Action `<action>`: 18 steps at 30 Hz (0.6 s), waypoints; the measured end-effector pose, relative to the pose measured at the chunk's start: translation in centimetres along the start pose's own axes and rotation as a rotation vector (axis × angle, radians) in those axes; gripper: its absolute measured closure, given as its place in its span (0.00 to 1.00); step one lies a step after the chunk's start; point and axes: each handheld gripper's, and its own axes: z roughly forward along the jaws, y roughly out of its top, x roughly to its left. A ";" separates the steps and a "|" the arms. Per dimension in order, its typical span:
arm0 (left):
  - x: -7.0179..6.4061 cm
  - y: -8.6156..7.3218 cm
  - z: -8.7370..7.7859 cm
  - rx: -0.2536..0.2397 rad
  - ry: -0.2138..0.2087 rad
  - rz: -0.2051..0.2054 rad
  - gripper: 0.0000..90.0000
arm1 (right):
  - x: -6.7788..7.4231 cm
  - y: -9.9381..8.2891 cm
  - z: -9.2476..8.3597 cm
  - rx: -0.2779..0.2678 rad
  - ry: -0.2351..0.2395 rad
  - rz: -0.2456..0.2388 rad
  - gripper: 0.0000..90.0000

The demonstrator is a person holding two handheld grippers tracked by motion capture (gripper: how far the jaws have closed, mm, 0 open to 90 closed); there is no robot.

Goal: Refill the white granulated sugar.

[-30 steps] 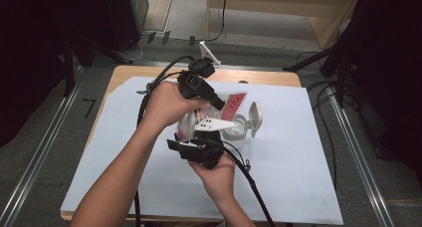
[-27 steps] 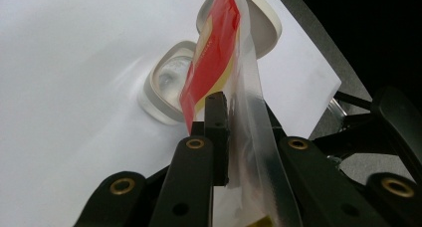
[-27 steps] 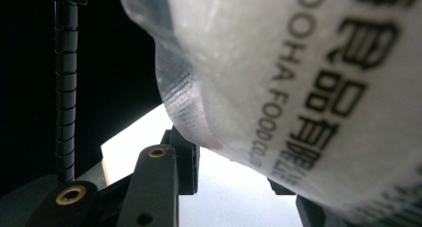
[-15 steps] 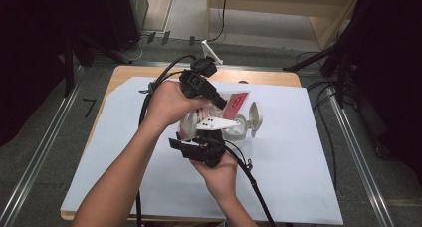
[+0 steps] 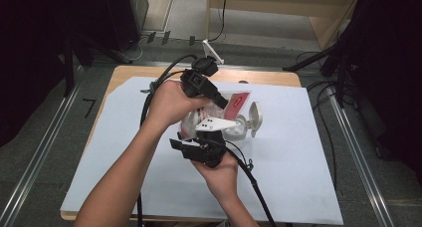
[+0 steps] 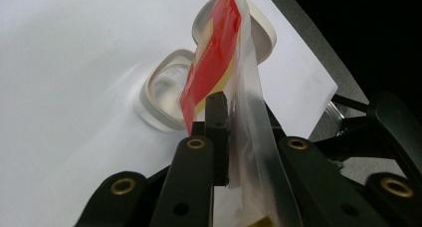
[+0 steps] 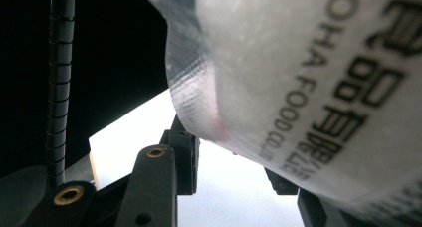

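A food pouch, red and yellow on one face and clear with black print on the other, is held up between both grippers. My left gripper comes in from the upper left, shut on the pouch's clear edge. From below, my right gripper rises under its grey plate, and the printed lower part of the pouch sits between its jaws, which seem to press on its sides. Under the pouch a small white container stands on the sheet with its hinged lid flipped open. The container looks hollow inside.
A white sheet covers most of the wooden table. Black cables trail from both grippers, one off the far left corner and one toward the near edge. Dark stands and floor cables surround the table.
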 end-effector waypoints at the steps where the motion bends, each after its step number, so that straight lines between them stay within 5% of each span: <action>1: -0.1 0.0 0.0 0.003 0.004 -0.004 0.92 | 0.0 0.0 0.0 0.001 -0.003 -0.001 0.73; 18: -0.5 0.2 0.1 -0.007 0.016 0.003 0.92 | 0.0 0.0 -0.2 -0.035 0.006 0.039 0.72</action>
